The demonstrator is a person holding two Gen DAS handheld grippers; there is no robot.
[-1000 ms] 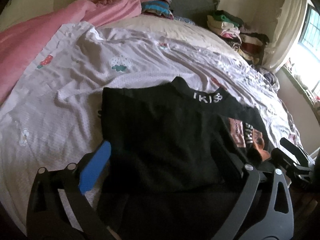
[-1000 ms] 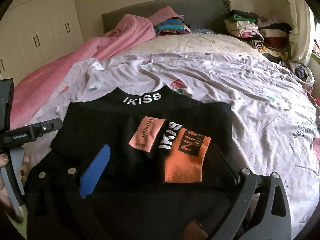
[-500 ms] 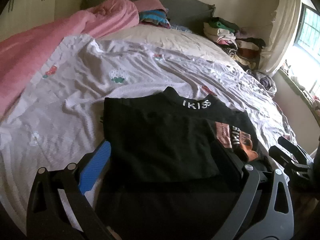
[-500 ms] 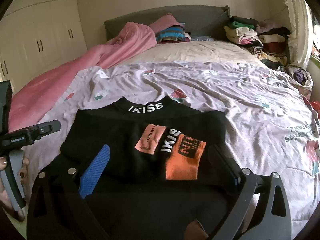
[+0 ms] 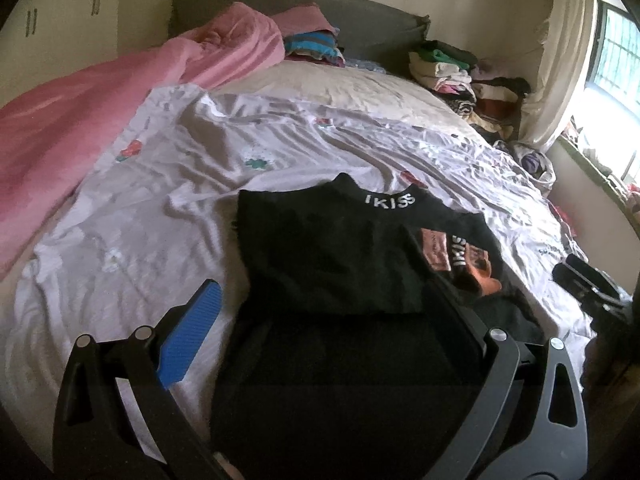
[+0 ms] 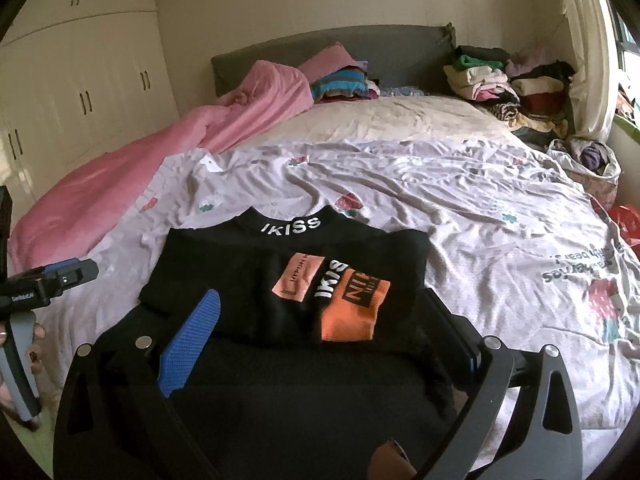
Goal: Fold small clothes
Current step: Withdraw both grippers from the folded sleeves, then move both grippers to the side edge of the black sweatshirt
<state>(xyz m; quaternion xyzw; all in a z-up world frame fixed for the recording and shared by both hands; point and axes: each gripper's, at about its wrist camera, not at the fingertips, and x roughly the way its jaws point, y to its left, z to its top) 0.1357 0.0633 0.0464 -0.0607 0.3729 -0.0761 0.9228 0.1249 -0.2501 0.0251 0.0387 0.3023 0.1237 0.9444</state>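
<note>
Both cameras have drawn back and risen a little since a second ago, so more of the bed and headboard shows, while the black top point(image 6: 280, 280) has not shifted on the sheet.

It lies flat on the pale printed sheet point(image 6: 480, 208) at the near end of the bed, partly folded: one side is turned over the middle, and the sleeve with its orange cuff point(image 6: 352, 308) lies across the front. The collar with white lettering points away toward the headboard point(image 6: 360, 46), the hem toward the cameras, so the long axis runs from the near edge up the bed.

The left tongs point(image 5: 332, 312) stand wide open and grip nothing; the near dark part of the top lies between the blue pad and the black finger, which of them touches cloth I cannot tell. The right tongs point(image 6: 320, 320) are likewise spread and empty, framing the folded sleeve, with the garment's lower part under and between them.

A pink blanket point(image 6: 160, 152) lies along the left side, and stacked clothes point(image 6: 500, 80) sit at the far right corner.
</note>
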